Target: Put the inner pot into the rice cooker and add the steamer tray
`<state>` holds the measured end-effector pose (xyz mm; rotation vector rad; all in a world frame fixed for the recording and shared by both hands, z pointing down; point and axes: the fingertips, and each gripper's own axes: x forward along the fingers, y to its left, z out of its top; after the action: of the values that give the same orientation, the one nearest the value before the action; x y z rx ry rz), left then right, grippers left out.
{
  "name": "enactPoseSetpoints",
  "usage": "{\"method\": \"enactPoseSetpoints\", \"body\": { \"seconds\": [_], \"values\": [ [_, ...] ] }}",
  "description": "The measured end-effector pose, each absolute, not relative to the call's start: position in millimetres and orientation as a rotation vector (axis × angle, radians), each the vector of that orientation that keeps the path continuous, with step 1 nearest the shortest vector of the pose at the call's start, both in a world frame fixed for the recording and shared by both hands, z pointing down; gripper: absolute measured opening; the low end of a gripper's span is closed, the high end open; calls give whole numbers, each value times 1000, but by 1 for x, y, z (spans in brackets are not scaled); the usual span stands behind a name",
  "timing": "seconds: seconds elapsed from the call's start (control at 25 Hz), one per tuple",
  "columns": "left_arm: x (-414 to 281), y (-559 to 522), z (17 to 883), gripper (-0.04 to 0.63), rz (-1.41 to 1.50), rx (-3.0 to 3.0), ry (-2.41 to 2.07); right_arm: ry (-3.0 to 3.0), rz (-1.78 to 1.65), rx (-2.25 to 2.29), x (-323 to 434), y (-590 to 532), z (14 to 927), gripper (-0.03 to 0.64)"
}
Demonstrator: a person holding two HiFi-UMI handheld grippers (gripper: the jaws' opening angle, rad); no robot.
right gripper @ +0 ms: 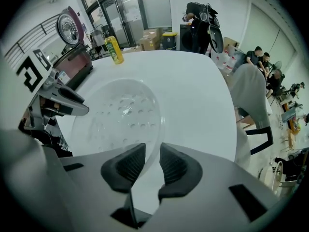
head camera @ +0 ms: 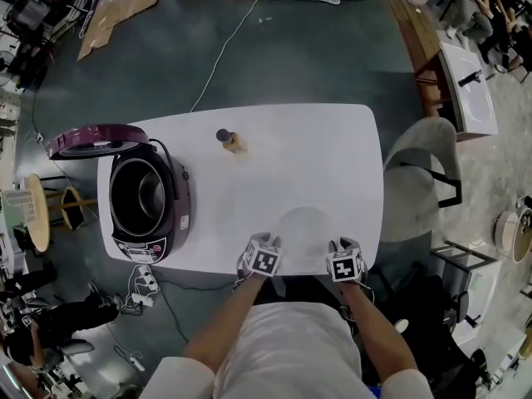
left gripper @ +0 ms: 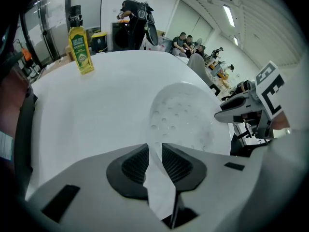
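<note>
The translucent white steamer tray (head camera: pixel 306 227) lies on the white table (head camera: pixel 283 156) near its front edge. My left gripper (head camera: pixel 269 241) points steeply down at the tray's left rim, and in the left gripper view (left gripper: pixel 154 153) the rim (left gripper: pixel 186 115) runs between its pads, which are shut on it. On the opposite side, my right gripper (head camera: pixel 339 244) grips the right rim; its own view (right gripper: pixel 152 162) shows the perforated tray (right gripper: pixel 120 112) between the pads. The purple rice cooker (head camera: pixel 145 202) stands at the table's left end with its lid (head camera: pixel 96 140) up and the dark inner pot (head camera: pixel 137 191) inside.
A yellow oil bottle (head camera: pixel 230 140) stands mid-table toward the far edge. A grey chair (head camera: pixel 424 173) sits at the table's right end. A power strip and cables (head camera: pixel 143 283) lie on the floor below the cooker. People sit far off in the room (left gripper: pixel 186 41).
</note>
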<state>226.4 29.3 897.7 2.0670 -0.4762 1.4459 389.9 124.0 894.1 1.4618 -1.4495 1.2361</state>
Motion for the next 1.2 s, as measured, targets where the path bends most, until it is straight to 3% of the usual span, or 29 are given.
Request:
{"method": "enactPoseSetpoints", "body": {
  "seconds": [1.2],
  "values": [
    [126,-57,797,106,1207,2147,-774,-1699,814,1348,308,-11,784,109]
  ]
}}
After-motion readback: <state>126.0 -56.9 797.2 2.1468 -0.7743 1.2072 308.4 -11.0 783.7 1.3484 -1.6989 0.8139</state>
